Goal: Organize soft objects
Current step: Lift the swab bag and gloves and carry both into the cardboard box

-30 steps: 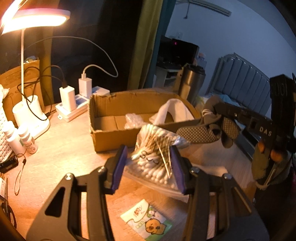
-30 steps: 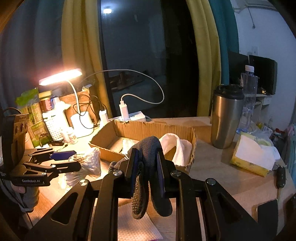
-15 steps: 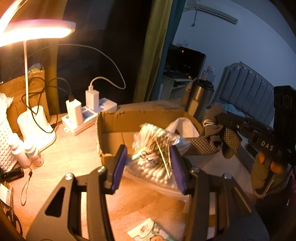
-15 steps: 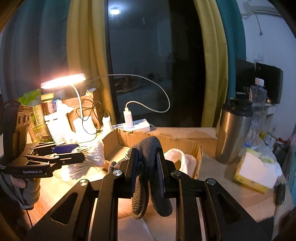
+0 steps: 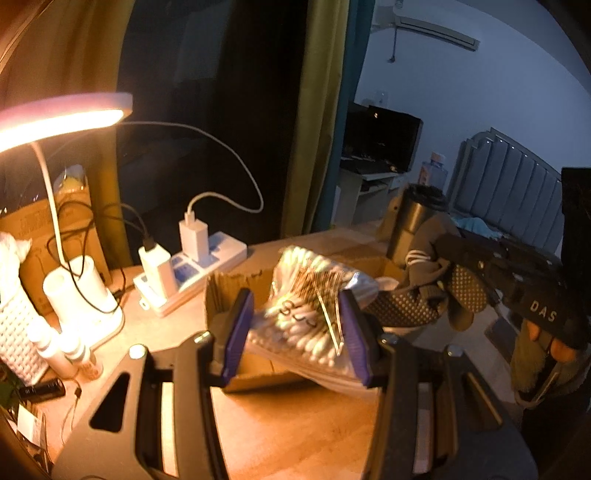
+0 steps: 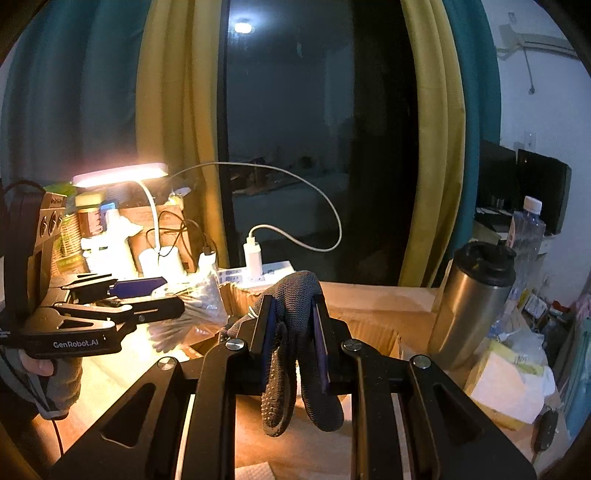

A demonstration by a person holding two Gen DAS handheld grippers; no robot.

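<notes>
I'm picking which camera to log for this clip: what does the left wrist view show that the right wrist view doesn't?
Only the left wrist view shows the grey padded headboard and wall air conditioner. Only the right wrist view shows the clear plastic water bottle and yellow tissue pack. Both show the brown cardboard box, steel tumbler, lit desk lamp, the left hand-held gripper clamping the cotton swab bag, and the right hand-held gripper clamping the dark dotted glove.
</notes>
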